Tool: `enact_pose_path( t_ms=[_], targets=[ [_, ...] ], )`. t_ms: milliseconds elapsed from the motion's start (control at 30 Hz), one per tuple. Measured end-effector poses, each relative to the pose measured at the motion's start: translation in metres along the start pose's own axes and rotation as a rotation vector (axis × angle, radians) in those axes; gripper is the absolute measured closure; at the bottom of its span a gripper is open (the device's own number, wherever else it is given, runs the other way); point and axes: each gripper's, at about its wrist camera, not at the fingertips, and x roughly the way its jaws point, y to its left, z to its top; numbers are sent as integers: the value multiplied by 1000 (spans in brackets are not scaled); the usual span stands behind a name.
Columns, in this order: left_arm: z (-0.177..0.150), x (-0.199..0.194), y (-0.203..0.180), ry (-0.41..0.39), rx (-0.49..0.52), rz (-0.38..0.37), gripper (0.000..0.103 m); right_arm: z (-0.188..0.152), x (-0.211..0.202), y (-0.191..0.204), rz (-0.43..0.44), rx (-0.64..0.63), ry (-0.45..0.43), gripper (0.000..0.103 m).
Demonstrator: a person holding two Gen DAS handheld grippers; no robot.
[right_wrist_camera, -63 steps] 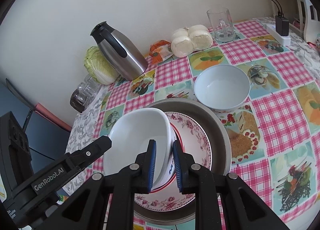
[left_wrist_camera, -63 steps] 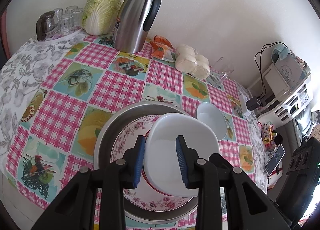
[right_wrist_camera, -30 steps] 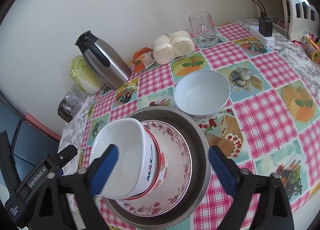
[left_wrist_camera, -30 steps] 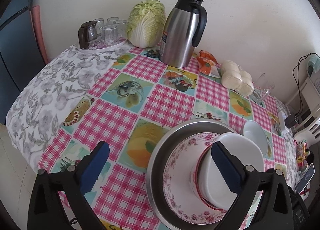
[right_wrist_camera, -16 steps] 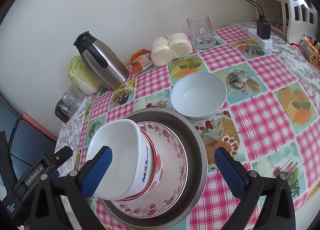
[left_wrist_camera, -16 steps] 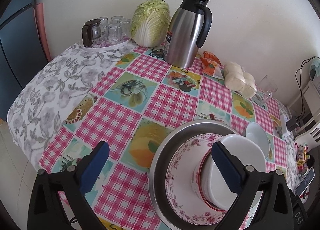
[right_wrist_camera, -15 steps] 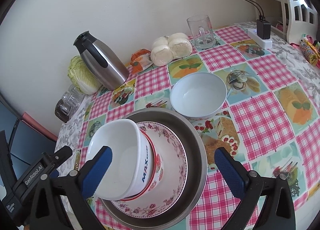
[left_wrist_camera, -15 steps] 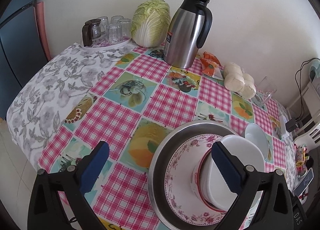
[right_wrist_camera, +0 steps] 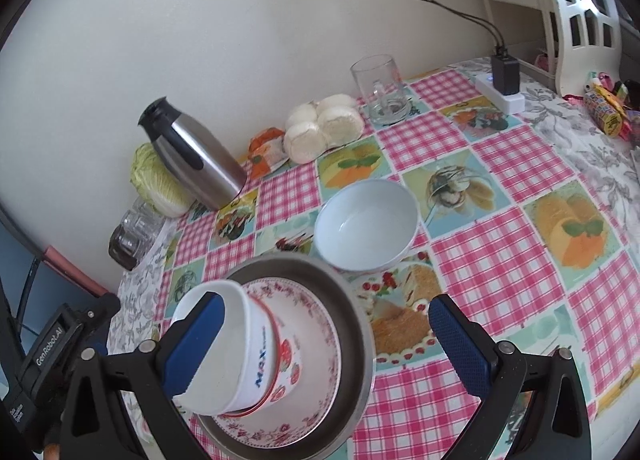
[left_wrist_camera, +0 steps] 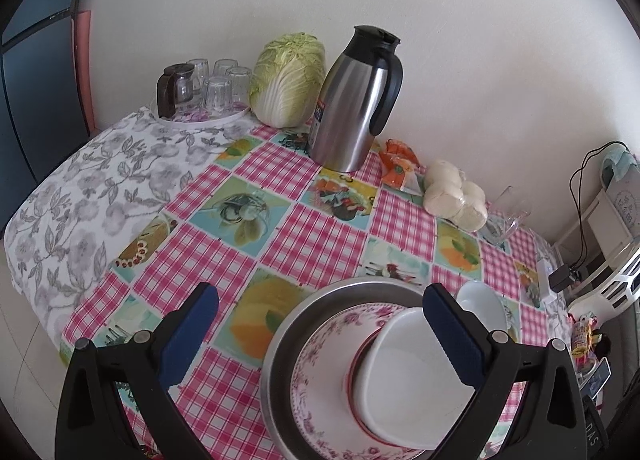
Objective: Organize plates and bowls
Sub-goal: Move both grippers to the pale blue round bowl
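Both your tongs are spread wide and holding nothing: the left tongs [left_wrist_camera: 318, 334] over the near edge of the checked pink worktop [left_wrist_camera: 316, 236], the right tongs [right_wrist_camera: 326, 344] just above the stack. And what a stack: a white square-rimmed bowl with a red band [right_wrist_camera: 236, 352] sits in a pink floral plate [right_wrist_camera: 316, 324], which sits in a round grey metal pan [right_wrist_camera: 360, 324]. One piece is left out, the round plain white bowl [right_wrist_camera: 366, 224], alone on the cloth and just beyond the pan's far rim. That's your target, I'd say. From the right tongs it lies dead ahead, a touch right, mouth up, rim round so no axis to fuss over. From the left tongs it peeks out behind the right finger. Right hand is nearer, clearly.
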Motion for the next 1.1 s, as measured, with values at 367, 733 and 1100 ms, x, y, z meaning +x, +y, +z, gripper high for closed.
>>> enact_pose_path(
  t_ms=[367, 733, 1100],
  targets=[
    [7, -13, -48, -54, 66, -78, 1, 25, -18, -64, -53, 119, -64, 0],
    [1, -11, -123, -47, 224, -163, 1, 40, -30, -121, -107, 212, -103, 0],
    [-8, 11, -171, -36, 316, -211, 1, 45, -17, -150, -146, 245, -81, 0]
  ],
)
